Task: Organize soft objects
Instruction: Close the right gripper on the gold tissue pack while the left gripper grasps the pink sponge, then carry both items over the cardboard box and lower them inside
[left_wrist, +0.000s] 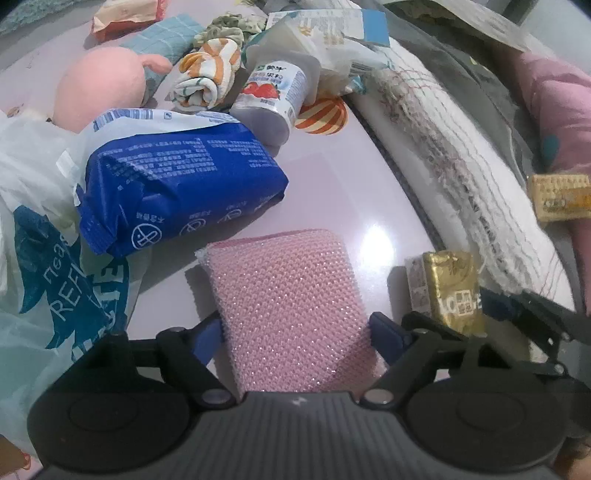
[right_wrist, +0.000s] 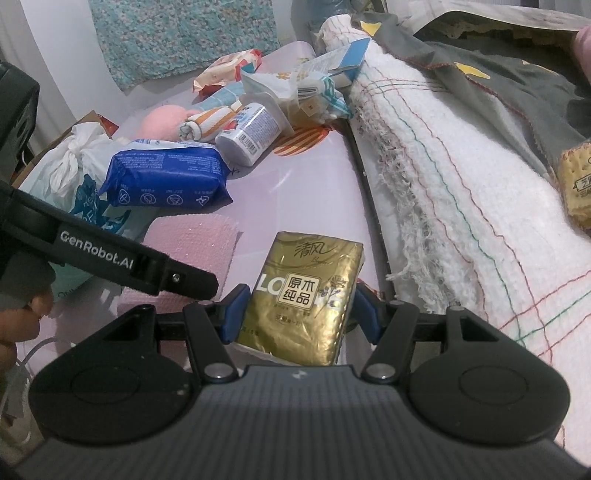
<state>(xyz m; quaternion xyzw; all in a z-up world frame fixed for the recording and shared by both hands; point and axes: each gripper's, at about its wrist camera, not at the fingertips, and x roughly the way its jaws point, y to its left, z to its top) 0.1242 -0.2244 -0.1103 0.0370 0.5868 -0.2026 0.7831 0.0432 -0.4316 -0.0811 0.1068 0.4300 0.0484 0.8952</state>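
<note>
Your left claw (left_wrist: 295, 328) straddles the near end of the pink sponge (left_wrist: 291, 295), which lies flat on the lilac surface (left_wrist: 332, 184); whether the blue pads actually press on it, you cannot tell. Your right claw (right_wrist: 295, 310) is clenched on the gold tissue pack (right_wrist: 303, 291), its pads against both sides. Just beyond the sponge lies the blue wipes pack (left_wrist: 177, 184), with a plastic bag (left_wrist: 33, 192) to its left. Farther back sit a yoghurt cup (left_wrist: 273, 96) on its side, a rolled striped cloth (left_wrist: 207, 77) and a pink plush toy (left_wrist: 99, 88). A white fringed towel (left_wrist: 461, 166) runs along the right edge.
</note>
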